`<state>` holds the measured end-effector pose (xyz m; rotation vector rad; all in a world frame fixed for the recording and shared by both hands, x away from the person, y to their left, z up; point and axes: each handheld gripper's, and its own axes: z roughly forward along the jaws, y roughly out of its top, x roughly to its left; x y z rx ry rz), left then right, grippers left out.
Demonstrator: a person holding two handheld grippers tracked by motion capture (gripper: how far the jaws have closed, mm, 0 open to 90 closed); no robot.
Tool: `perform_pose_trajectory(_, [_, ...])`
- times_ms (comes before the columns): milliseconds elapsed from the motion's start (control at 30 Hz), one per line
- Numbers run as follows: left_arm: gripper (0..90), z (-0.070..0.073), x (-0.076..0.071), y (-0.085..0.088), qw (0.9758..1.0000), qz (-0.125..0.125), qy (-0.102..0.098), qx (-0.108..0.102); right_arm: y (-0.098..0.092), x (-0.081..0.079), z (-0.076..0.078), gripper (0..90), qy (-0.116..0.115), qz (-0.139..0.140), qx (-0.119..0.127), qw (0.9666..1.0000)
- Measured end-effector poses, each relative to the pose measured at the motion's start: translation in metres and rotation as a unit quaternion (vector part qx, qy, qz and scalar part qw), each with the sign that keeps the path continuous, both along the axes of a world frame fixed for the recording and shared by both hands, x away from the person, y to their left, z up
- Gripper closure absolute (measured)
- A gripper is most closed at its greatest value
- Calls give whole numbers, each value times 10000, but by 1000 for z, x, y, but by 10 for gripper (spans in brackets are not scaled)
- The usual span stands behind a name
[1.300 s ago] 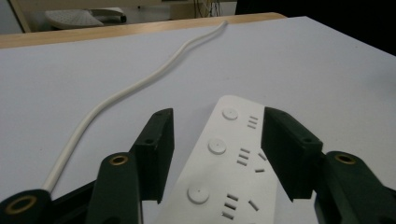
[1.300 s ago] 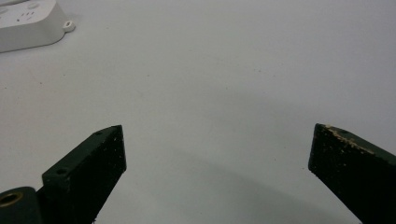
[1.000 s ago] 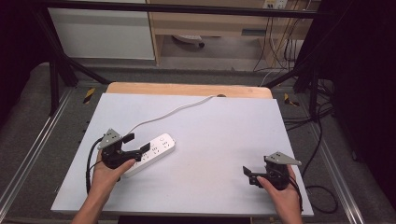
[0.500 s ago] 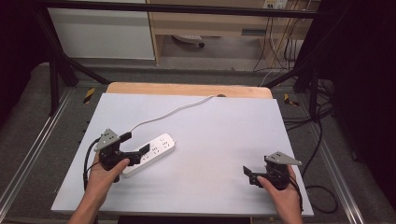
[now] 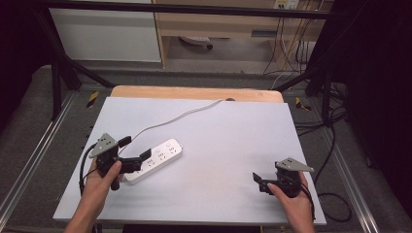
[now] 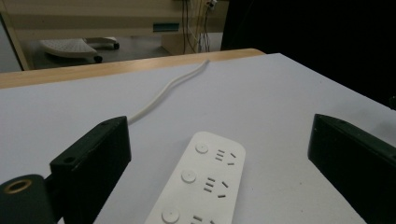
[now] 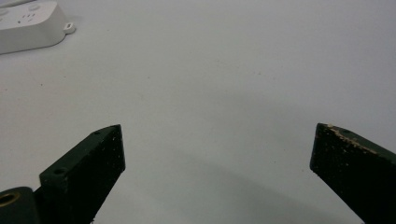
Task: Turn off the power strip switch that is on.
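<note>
Lifting the left gripper [image 5: 132,154] clear works best straight up, so its jaws, which have just been opening and now stand wide with nothing pinched, don't nudge the white plastic power strip [image 5: 154,160] lying flat between them at the grey table's [image 5: 233,136] left side; three button-and-socket sets face up, its white cord [image 5: 180,116] trailing rearward; the right gripper [image 5: 256,178] gapes empty, well apart
</note>
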<state>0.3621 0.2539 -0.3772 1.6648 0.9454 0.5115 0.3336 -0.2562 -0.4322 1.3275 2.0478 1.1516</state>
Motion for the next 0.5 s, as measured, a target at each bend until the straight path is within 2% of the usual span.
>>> perform_pose_trajectory(500, [55, 14, -8, 19, 9997, 145, -10, -172, 0, -1, 0, 38, 11, -5, 30, 10000])
